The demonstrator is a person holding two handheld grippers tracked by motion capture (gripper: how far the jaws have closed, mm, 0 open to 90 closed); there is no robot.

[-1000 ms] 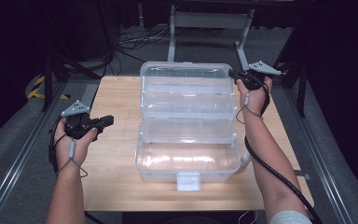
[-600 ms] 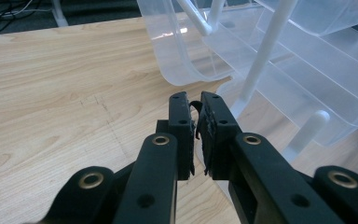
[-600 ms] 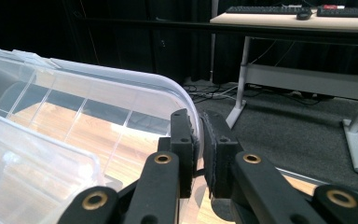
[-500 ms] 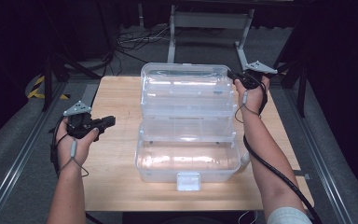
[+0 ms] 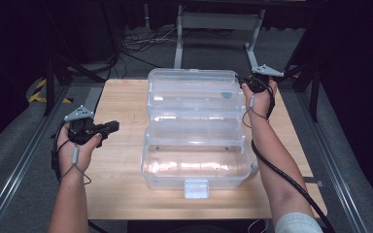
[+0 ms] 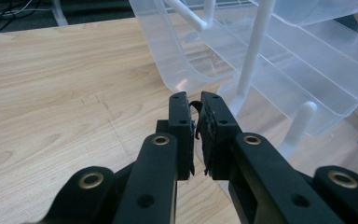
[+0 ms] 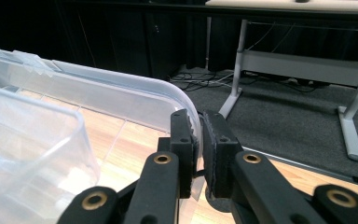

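A clear plastic cantilever box (image 5: 194, 165) stands open in the middle of the wooden table (image 5: 121, 97), its trays stepped back toward the raised lid (image 5: 189, 80). At the lid's far right corner my right gripper (image 5: 242, 81) is shut on the rim. In the right gripper view the clear rim (image 7: 121, 100) curves down between the jaws of the right gripper (image 7: 198, 119). My left gripper (image 5: 114, 126) hovers over the table left of the box, shut with nothing in it. In the left gripper view the left gripper (image 6: 196, 105) points at the box's tray arms (image 6: 254, 51).
Beyond the table's far edge a metal table frame (image 5: 213, 22) stands on the dark floor with cables (image 5: 136, 43). Rails run along both sides of the table. Bare wood (image 6: 51, 84) lies to the left of the box.
My right gripper has shifted slightly toward me and down at the lid's corner. The left hand has stayed in place.
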